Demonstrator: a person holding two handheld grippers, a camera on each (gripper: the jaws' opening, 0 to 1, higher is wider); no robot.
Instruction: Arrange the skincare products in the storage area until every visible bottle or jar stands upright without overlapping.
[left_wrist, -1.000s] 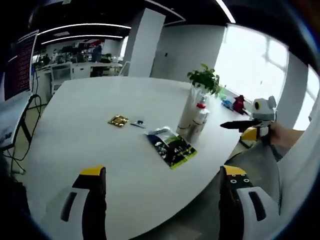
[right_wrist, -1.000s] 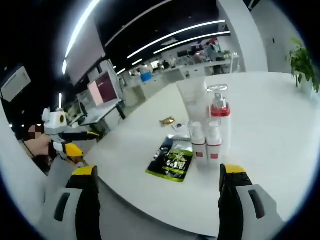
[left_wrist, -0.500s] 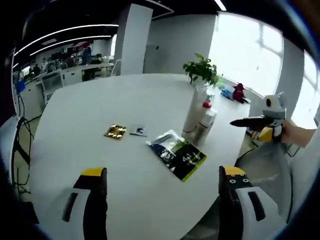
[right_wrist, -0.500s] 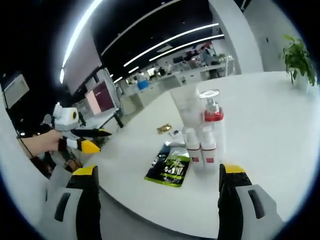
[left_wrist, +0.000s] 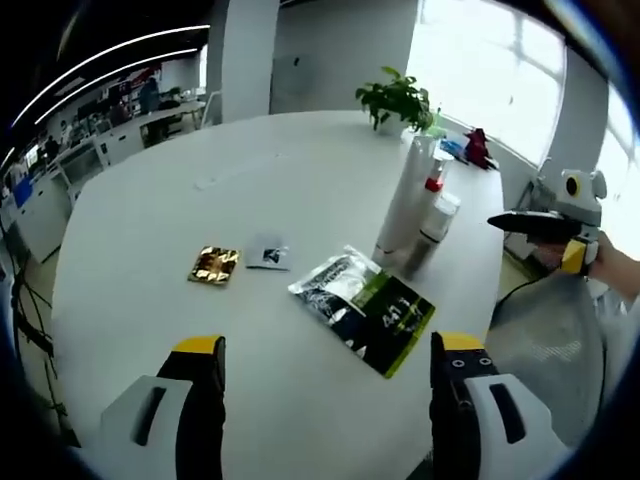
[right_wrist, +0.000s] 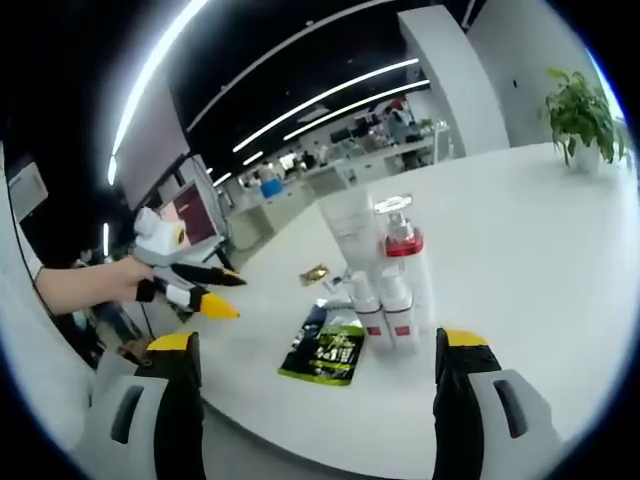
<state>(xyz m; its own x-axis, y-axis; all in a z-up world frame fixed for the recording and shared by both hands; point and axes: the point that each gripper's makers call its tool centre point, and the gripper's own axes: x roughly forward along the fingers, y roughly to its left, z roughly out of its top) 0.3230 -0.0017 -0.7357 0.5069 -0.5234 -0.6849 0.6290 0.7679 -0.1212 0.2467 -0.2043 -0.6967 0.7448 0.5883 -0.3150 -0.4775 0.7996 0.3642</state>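
A cluster of skincare products stands upright near the table edge: a tall white tube, a pump bottle with a red collar and two small white bottles with red bands. My left gripper is open above the white table, with nothing between its jaws. A hand holds it out left of the products, where it shows as the left gripper. My right gripper is open and empty, short of the products; it shows as the right gripper beside the table edge.
A black-and-green sachet lies flat in front of the bottles. A gold sachet and a small grey sachet lie further left. A potted plant stands at the far edge.
Both cameras have shifted; the left view now looks down more closely on the sachets. The left gripper has come further into the right view. The products have not moved.
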